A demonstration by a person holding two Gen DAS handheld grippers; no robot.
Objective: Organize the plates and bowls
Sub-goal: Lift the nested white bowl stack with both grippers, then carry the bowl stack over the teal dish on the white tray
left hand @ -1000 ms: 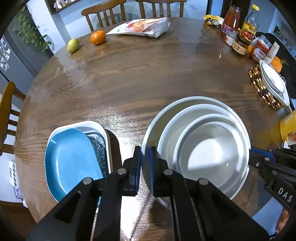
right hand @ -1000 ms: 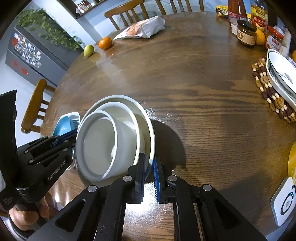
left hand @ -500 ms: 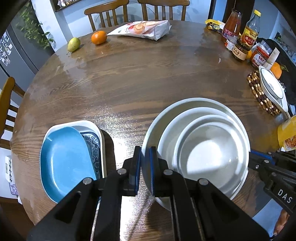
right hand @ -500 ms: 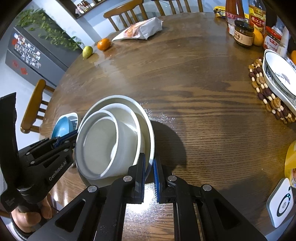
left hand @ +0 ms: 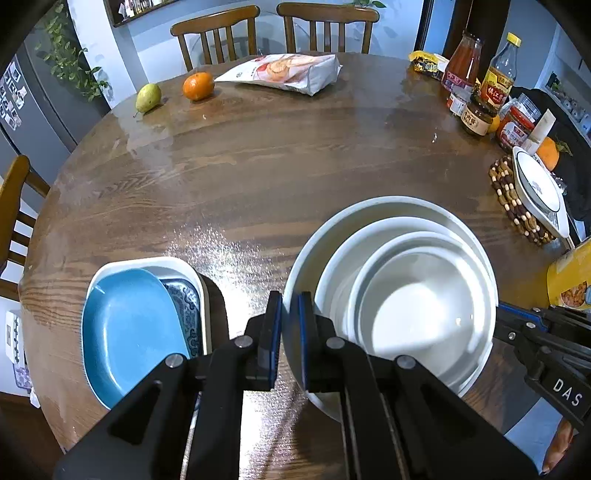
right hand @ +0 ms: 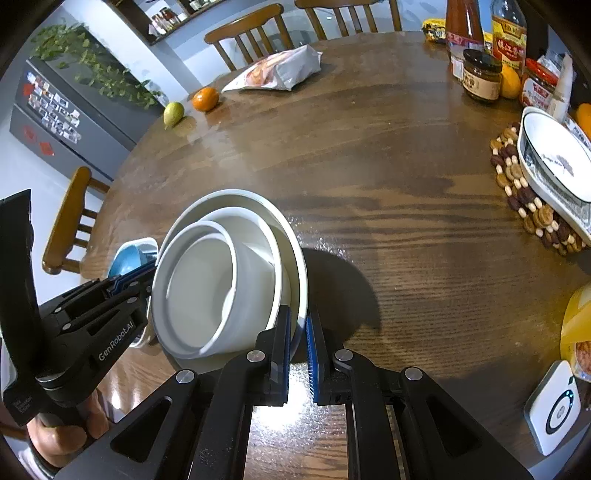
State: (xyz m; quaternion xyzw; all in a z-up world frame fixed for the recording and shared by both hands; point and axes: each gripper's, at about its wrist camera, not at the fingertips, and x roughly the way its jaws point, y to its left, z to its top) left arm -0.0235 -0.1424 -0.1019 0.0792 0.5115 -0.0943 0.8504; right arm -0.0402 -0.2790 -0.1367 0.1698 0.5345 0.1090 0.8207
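Note:
A stack of three nested white bowls (left hand: pixel 413 314) is held above the round wooden table (left hand: pixel 277 155). My left gripper (left hand: pixel 290 325) is shut on the left rim of the largest bowl. My right gripper (right hand: pixel 298 332) is shut on its opposite rim; the stack shows there tilted (right hand: pixel 221 280). A blue plate (left hand: pixel 129 328) lies in a white rectangular dish (left hand: pixel 155 264) with a blue pattern, left of the stack. Another white patterned dish (right hand: pixel 554 166) rests on a beaded trivet (right hand: pixel 532 214) at the right edge.
A pear (left hand: pixel 148 96), an orange (left hand: pixel 198 85) and a snack bag (left hand: pixel 284 72) lie at the far side. Bottles and jars (left hand: pixel 480 88) stand at the far right. Chairs (left hand: pixel 273 29) surround the table. A white device (right hand: pixel 554 406) sits at the near right.
Both grippers have lifted the bowl stack a little, so the table looks farther off. Both grips on the rim are unchanged.

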